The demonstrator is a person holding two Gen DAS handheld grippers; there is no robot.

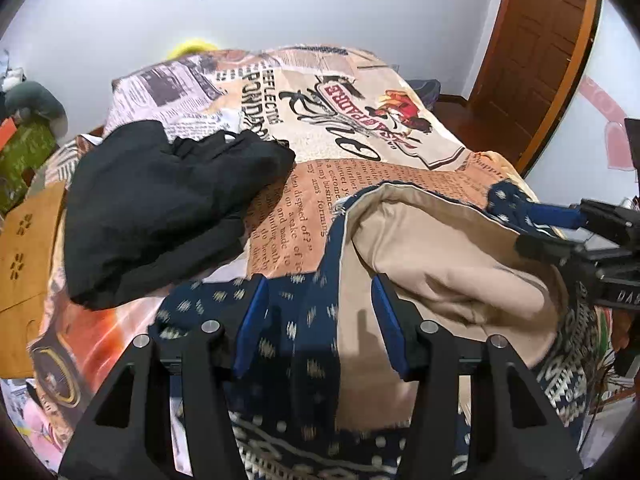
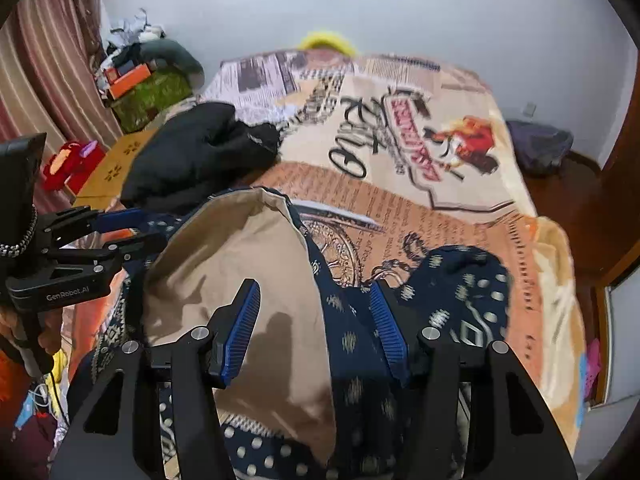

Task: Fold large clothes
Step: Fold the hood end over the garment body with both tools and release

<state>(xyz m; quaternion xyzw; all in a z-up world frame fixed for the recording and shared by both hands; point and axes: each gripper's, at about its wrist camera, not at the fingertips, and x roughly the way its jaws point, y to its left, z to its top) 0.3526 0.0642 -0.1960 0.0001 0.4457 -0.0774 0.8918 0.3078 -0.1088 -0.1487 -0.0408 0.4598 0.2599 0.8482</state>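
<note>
A large navy patterned garment with a beige lining point(image 1: 440, 248) lies bunched on the near part of the bed, its lining facing up point(image 2: 224, 248). My left gripper point(image 1: 320, 320) stands open over the navy edge, with the cloth under and between its blue pads but not pinched. My right gripper point(image 2: 314, 332) is open too, straddling the seam where lining meets navy cloth. Each gripper shows in the other's view: the right one point(image 1: 520, 216) at the garment's far right corner, the left one point(image 2: 120, 232) at its left edge.
A heap of black clothes point(image 1: 160, 208) lies on the newspaper-print bedspread point(image 1: 360, 100) behind the garment. A wooden stand point(image 1: 24, 248), a green box point(image 2: 148, 96) and a striped curtain point(image 2: 48, 60) are left of the bed. A wooden door point(image 1: 540, 60) and a dark bag point(image 2: 540, 144) are on the right.
</note>
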